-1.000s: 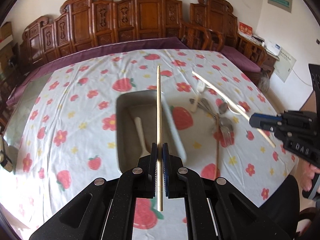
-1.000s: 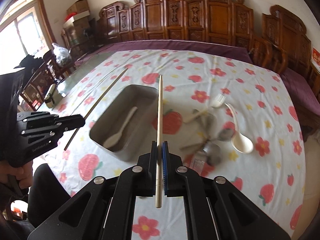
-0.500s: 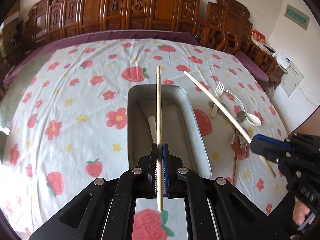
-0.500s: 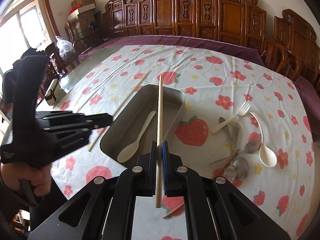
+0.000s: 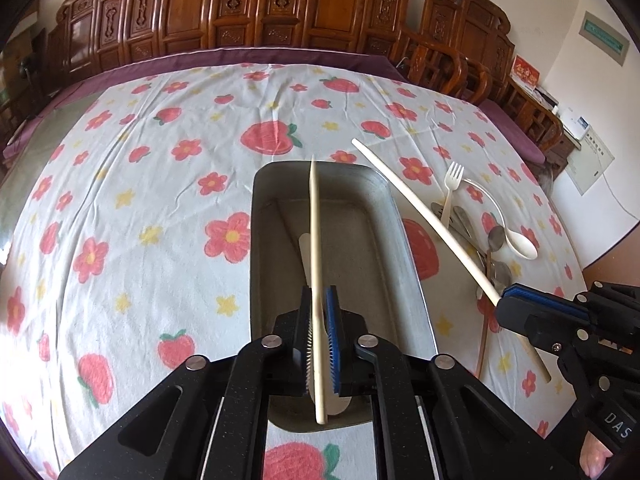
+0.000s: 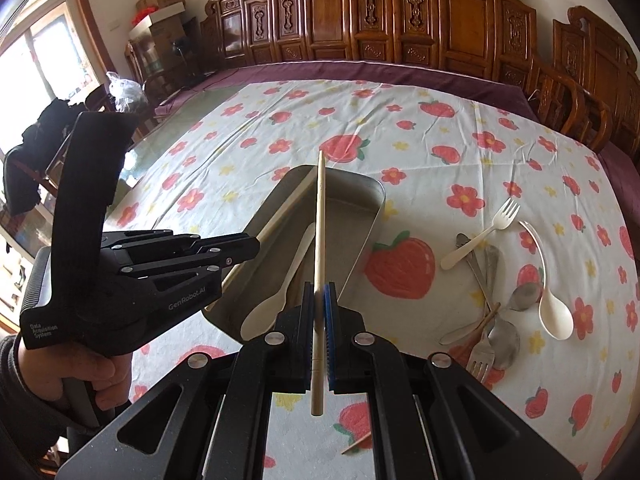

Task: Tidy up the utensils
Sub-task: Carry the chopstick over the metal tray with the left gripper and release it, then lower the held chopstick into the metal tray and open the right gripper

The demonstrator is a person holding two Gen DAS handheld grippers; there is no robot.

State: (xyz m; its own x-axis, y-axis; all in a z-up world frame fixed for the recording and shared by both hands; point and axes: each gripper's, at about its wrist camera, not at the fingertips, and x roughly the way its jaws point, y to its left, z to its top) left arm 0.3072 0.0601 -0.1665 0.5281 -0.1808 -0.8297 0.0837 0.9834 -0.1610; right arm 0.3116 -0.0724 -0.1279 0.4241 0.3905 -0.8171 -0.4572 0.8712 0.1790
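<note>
We held a gripper in each hand above a desk (image 5: 120,184) covered in a strawberry-print cloth. Nearest us, the left gripper (image 5: 320,344) had its fingers closed on a pale chopstick (image 5: 315,240), though their hold had only just eased very slightly. That stick ran forward over a grey metal tray (image 5: 404,264), tip near the tray's far end. The right gripper (image 6: 319,336) had its fingers clamped tight on a second chopstick (image 6: 319,240), which also pointed out over the tray (image 6: 360,248). In the right wrist view, the left gripper (image 6: 244,248) hung over the tray's left edge, and a hand (image 6: 96,376) gripped its handle. Inside the tray lay a cream spoon (image 6: 276,300), bowl toward us. To the right of the tray, on the cloth, sat a loose heap of utensils: metal spoons (image 6: 508,320), a cream fork (image 6: 484,236), a metal fork (image 6: 480,360) and a large cream spoon (image 6: 554,312). Beyond the desk stood a row of carved wooden chairs (image 6: 400,24) against the wall.
</note>
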